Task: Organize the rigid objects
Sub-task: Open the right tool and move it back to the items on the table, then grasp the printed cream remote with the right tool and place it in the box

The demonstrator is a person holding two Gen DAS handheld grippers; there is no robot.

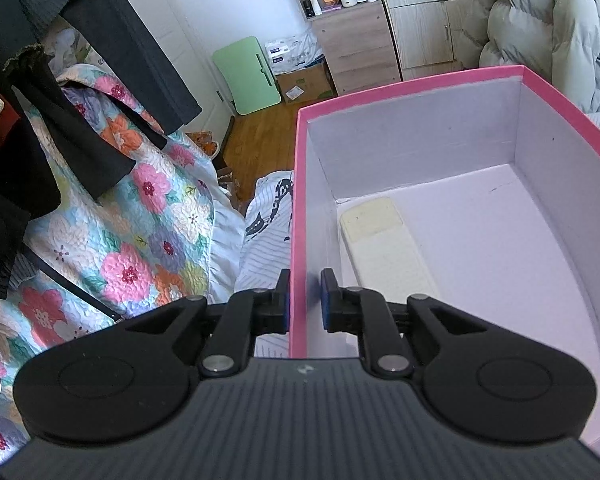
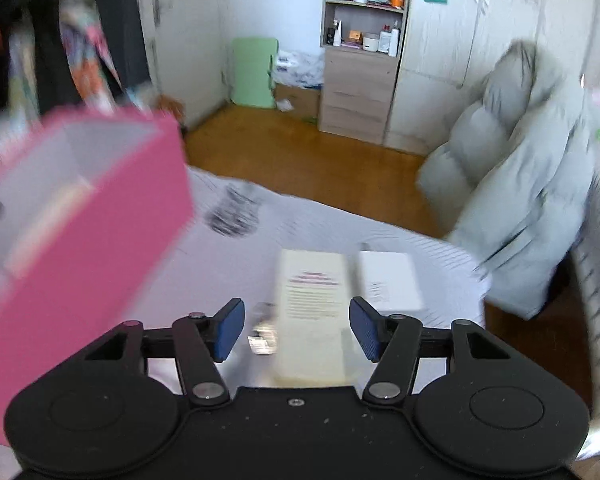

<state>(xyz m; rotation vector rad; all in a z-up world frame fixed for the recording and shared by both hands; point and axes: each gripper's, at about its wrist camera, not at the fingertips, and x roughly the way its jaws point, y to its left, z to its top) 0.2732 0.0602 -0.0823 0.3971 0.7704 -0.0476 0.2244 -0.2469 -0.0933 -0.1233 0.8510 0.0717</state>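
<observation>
A pink box [image 1: 412, 88] with a white inside stands on the bed, and a flat cream item [image 1: 380, 248] lies on its floor by the left wall. My left gripper [image 1: 304, 300] is shut on that left wall, one pad outside and one inside. In the blurred right wrist view the pink box [image 2: 100, 220] is at the left. My right gripper [image 2: 296, 328] hangs open over a cream box with printed text [image 2: 310, 304] lying on the striped sheet. A white box [image 2: 388, 280] lies just to its right, and a small shiny object [image 2: 262, 336] to its left.
A grey puffer jacket [image 2: 520, 200] is piled at the bed's right side. A floral quilt [image 1: 120, 240] and dark hanging clothes [image 1: 60, 80] fill the left. Beyond the bed are the wooden floor, a shelf unit [image 2: 360, 80] and a green folding table [image 2: 254, 72].
</observation>
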